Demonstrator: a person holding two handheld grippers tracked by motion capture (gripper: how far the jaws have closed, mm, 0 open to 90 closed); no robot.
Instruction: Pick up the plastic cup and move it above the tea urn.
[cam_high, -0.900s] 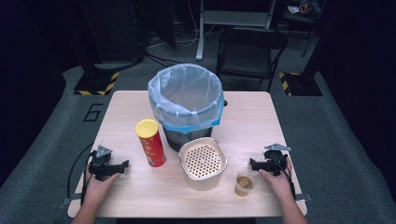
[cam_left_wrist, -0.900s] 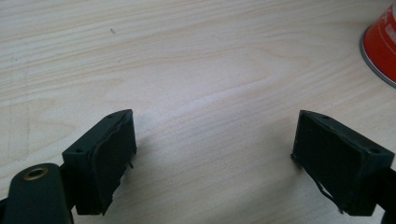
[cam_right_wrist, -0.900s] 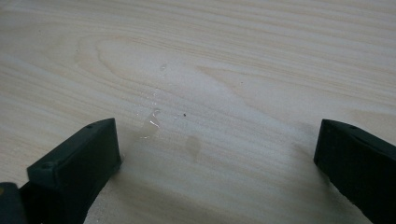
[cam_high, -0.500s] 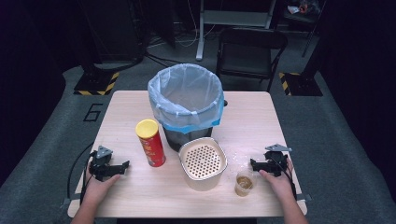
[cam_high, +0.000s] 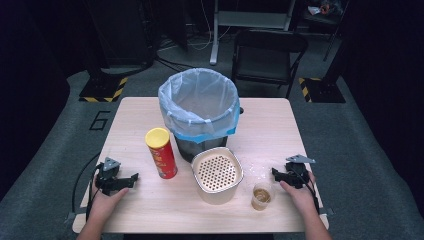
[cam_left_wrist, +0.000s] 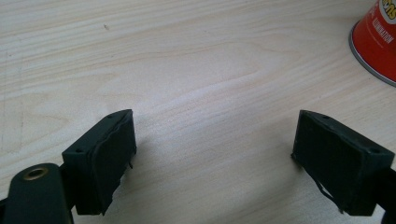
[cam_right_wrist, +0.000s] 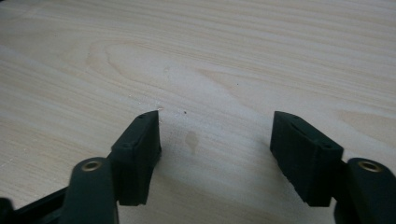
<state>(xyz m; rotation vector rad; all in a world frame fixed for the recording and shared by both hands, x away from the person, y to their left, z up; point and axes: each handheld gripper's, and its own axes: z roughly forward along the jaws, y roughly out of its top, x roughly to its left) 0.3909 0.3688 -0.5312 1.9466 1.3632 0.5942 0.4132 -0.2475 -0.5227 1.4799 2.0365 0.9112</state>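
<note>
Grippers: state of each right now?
Left gripper: jaws open, nothing between them, bare table below.
Right gripper: jaws open, holding nothing.

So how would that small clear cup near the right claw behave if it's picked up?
The cup looks like thin clear plastic, so it probably flexes under a squeeze. It holds some amber liquid, so tilting it likely spills. Being small and light, a nudge may slide or tip it.

High cam above near edge, looking forward and down over whole table (cam_high: 280, 125). Both gripper cams sit super close, aimed down at tabletop; left one shares chip can (cam_left_wrist: 379, 37) with high view.
</note>
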